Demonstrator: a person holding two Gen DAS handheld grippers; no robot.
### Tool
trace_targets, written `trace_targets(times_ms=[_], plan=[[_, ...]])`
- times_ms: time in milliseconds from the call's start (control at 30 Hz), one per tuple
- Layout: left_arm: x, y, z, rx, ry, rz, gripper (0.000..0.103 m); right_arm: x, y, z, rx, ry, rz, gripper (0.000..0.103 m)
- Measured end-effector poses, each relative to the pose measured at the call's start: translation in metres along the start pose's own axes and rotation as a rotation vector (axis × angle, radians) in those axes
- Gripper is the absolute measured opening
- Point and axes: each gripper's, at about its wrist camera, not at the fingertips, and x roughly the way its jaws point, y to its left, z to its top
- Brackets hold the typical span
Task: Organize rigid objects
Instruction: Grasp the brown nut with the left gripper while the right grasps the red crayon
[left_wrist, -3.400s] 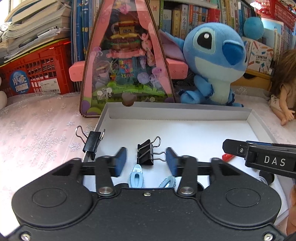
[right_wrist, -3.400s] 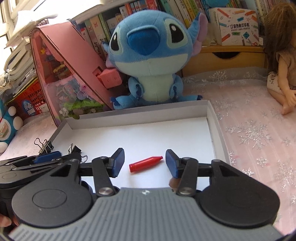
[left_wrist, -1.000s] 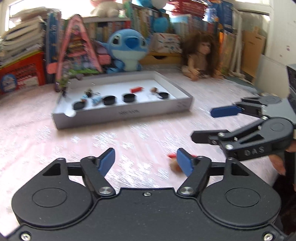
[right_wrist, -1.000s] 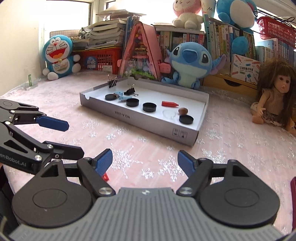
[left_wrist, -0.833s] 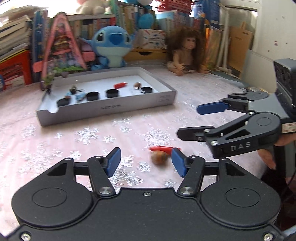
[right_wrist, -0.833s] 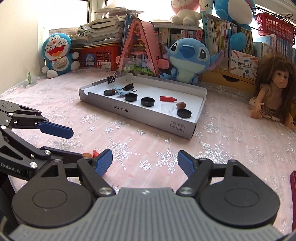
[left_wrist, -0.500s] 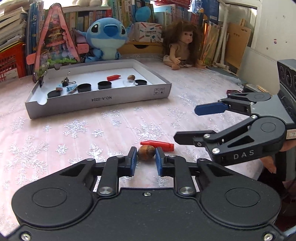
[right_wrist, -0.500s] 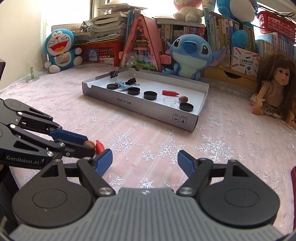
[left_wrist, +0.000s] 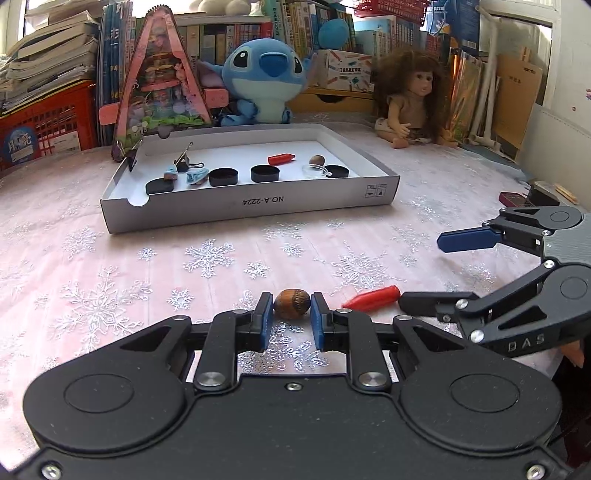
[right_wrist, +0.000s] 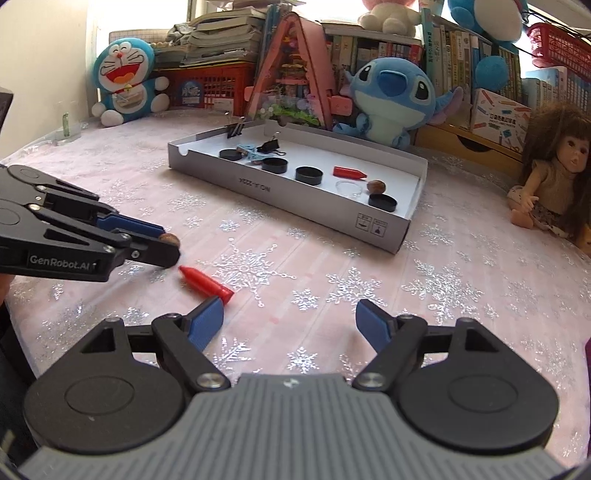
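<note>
The left tongs (left_wrist: 291, 317), which stood apart a second ago over the pink snowflake-patterned worktop (left_wrist: 221, 258), have come together on the small brown ridged nut (left_wrist: 292, 302), their blue pads pressing its two sides while it sits low on the cloth. That probably means the pick-up is made and the carry to the tray is next. The right tongs (right_wrist: 291, 325) stay wide apart and hold nothing; the red tapered plastic crayon (right_wrist: 205, 282) lies just ahead of their left pad, between the two tools. Well beyond both, the shallow white cardboard tray (left_wrist: 258, 201) holds black round caps, black binder clips, light-blue clips, a clear disc, another red crayon and another brown nut.
</note>
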Motion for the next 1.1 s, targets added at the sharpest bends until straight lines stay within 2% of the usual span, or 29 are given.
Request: trace_targets(times_ms=[267, 467, 700, 967, 1100], plan=[[-0.002, -0.003, -0.002, 0.004, -0.015, 0.035, 0.02, -0.004, 0.002, 0.001, 0.034, -0.009, -0.007, 0.087], [-0.01, -0.002, -0.004, -0.016, -0.058, 0.105, 0.02, -0.013, 0.012, -0.003, 0.177, -0.064, 0.04, 0.087], [-0.015, 0.009, -0.007, -0.08, -0.075, 0.165, 0.02, -0.013, 0.043, -0.004, 0.168, -0.129, -0.036, 0.087], [-0.02, 0.015, -0.016, -0.118, -0.077, 0.218, 0.02, -0.002, 0.071, -0.005, 0.136, -0.158, -0.162, 0.087], [-0.02, 0.015, -0.019, -0.14, -0.081, 0.241, 0.02, 0.001, 0.079, -0.008, 0.139, -0.165, -0.207, 0.083]])
